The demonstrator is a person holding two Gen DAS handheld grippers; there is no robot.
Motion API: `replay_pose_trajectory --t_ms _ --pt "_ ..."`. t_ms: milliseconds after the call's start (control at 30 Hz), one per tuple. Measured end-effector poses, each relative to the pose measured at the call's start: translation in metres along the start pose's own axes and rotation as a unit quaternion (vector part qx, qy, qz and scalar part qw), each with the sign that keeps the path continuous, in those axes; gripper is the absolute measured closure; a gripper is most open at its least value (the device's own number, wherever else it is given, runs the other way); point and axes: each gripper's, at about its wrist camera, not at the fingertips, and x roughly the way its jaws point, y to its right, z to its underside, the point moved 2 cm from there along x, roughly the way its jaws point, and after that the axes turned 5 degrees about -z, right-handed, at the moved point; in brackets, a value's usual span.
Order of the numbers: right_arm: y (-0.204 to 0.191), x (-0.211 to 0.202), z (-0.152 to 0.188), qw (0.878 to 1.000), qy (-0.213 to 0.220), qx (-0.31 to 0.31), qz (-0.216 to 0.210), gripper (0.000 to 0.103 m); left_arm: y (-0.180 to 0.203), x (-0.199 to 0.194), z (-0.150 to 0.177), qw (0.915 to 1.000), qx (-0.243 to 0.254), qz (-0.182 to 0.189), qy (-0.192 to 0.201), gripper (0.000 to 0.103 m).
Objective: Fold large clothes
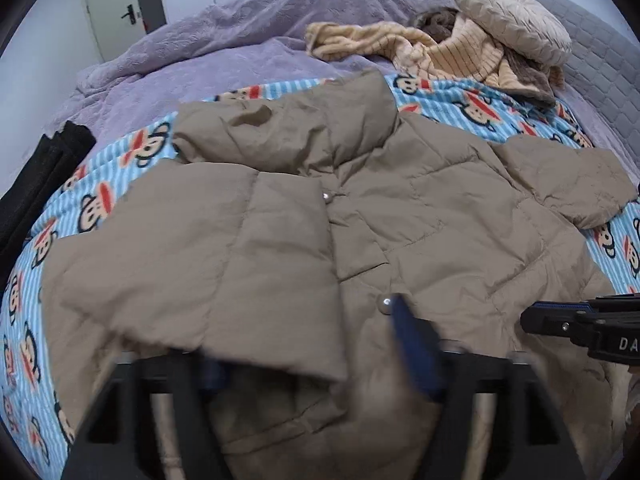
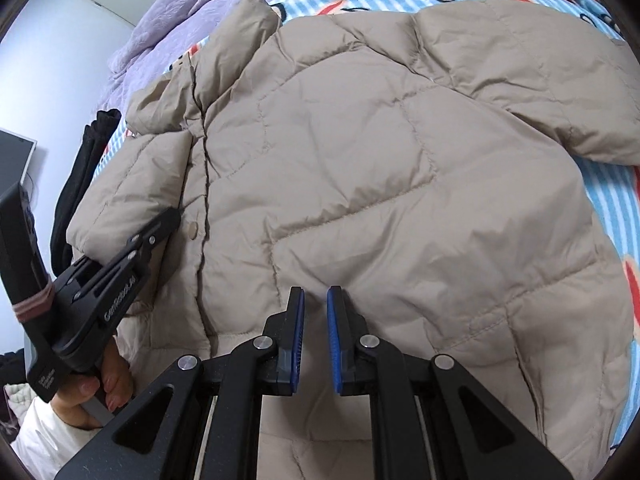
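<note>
A khaki puffer jacket (image 1: 400, 216) lies front-up on a blue striped blanket with cartoon monkeys (image 1: 472, 104); its snap placket runs down the middle. The left sleeve is folded in across the chest, while the right sleeve (image 1: 580, 184) sticks out sideways. My left gripper (image 1: 312, 360) hovers low over the hem with its blurred fingers wide open and the edge of the folded flap lying loose between them. In the right wrist view the jacket (image 2: 380, 168) fills the frame, and my right gripper (image 2: 316, 336) stands just above its lower part, pads nearly together, nothing in them. The left gripper (image 2: 160, 228) rests by a snap.
A purple quilt (image 1: 240, 32) is bunched at the bed's far side. A striped beige garment (image 1: 440, 48) and a round cushion (image 1: 512, 16) lie near the grey headboard (image 1: 600, 64). A black garment (image 1: 36, 188) hangs at the left edge. A hand (image 2: 100, 388) grips the left tool.
</note>
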Motion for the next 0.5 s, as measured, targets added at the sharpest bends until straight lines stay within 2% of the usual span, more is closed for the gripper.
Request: replay_pose_trajectory --t_ms 67,133,200,233,300,333,367,433,500 --pt "-0.012 0.006 -0.007 1.0 0.002 -0.014 0.004 0.09 -0.018 -0.023 0.005 0.9996 -0.015 -0.009 0.024 0.004" --pt "-0.019 0.001 -0.008 0.999 0.007 -0.035 0.011 0.089 -0.04 -0.035 0.012 0.9984 -0.032 -0.038 0.028 0.004" --pt "-0.029 -0.009 -0.004 0.998 0.012 -0.061 0.017 0.089 -0.074 -0.043 0.021 0.9947 -0.075 -0.064 0.028 0.004" --pt "-0.041 -0.009 -0.005 0.997 0.014 -0.079 0.019 0.083 -0.095 -0.045 0.026 0.9912 -0.104 -0.078 0.024 0.004" --pt "-0.062 -0.011 -0.005 0.993 0.021 -0.114 0.022 0.053 -0.13 -0.042 0.036 0.9842 -0.151 -0.093 0.009 0.004" --pt "-0.077 -0.011 -0.005 0.99 0.029 -0.134 0.021 0.027 -0.143 -0.039 0.042 0.9804 -0.17 -0.099 0.001 0.004" --pt "-0.092 -0.013 -0.002 0.986 0.041 -0.161 0.019 0.02 -0.157 -0.036 0.049 0.9758 -0.193 -0.103 -0.008 0.004" --pt "-0.122 -0.009 0.004 0.974 0.048 -0.221 0.022 0.02 -0.174 -0.031 0.06 0.9696 -0.222 -0.102 -0.019 0.004" --pt "-0.158 0.003 0.011 0.959 0.05 -0.278 0.034 0.02 -0.18 -0.023 0.069 0.9682 -0.227 -0.1 -0.032 0.004"
